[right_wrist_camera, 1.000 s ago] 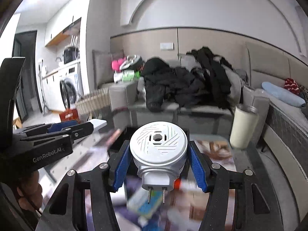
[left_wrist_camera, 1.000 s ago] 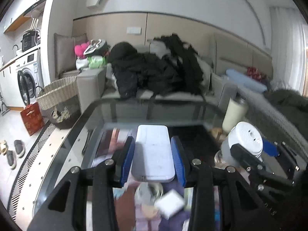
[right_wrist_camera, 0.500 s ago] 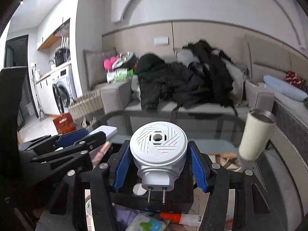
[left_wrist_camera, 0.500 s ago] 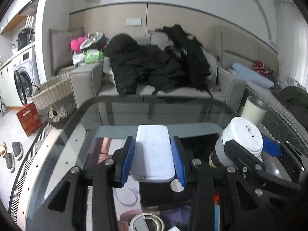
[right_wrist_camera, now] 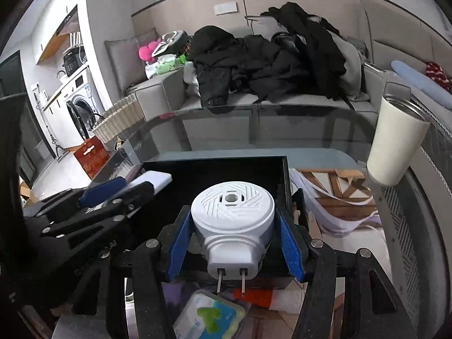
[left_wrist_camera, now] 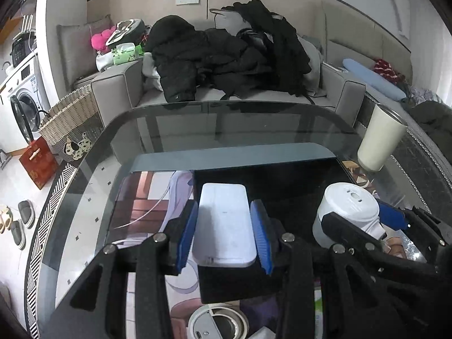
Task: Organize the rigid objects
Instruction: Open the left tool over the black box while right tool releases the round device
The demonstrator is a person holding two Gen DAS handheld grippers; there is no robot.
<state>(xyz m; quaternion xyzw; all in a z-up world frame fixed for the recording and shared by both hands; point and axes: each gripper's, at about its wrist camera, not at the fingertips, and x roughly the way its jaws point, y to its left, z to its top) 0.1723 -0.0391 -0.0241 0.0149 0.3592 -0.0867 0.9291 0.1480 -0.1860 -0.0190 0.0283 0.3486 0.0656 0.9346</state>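
Note:
My left gripper (left_wrist_camera: 224,223) is shut on a flat white rectangular case (left_wrist_camera: 224,226), held over a black open box (left_wrist_camera: 282,186) on the glass table. My right gripper (right_wrist_camera: 233,240) is shut on a round white plug-in device (right_wrist_camera: 233,214) with two metal prongs pointing back at the camera; it hangs over the same black box (right_wrist_camera: 214,172). In the left wrist view the right gripper and its white device (left_wrist_camera: 349,212) are at the right. In the right wrist view the left gripper (right_wrist_camera: 113,195) with the case (right_wrist_camera: 154,179) is at the left.
A cream tumbler (left_wrist_camera: 380,138) stands at the table's right edge. A round white lid (left_wrist_camera: 217,322), a small packet (right_wrist_camera: 210,316) and an orange tube (right_wrist_camera: 260,296) lie near the front. Behind the glass table (left_wrist_camera: 226,121) is a grey sofa (left_wrist_camera: 118,90) piled with black clothes.
Both grippers have moved forward and lower over the table, bringing the case and the plug-in device over the black box. The grips are unchanged.

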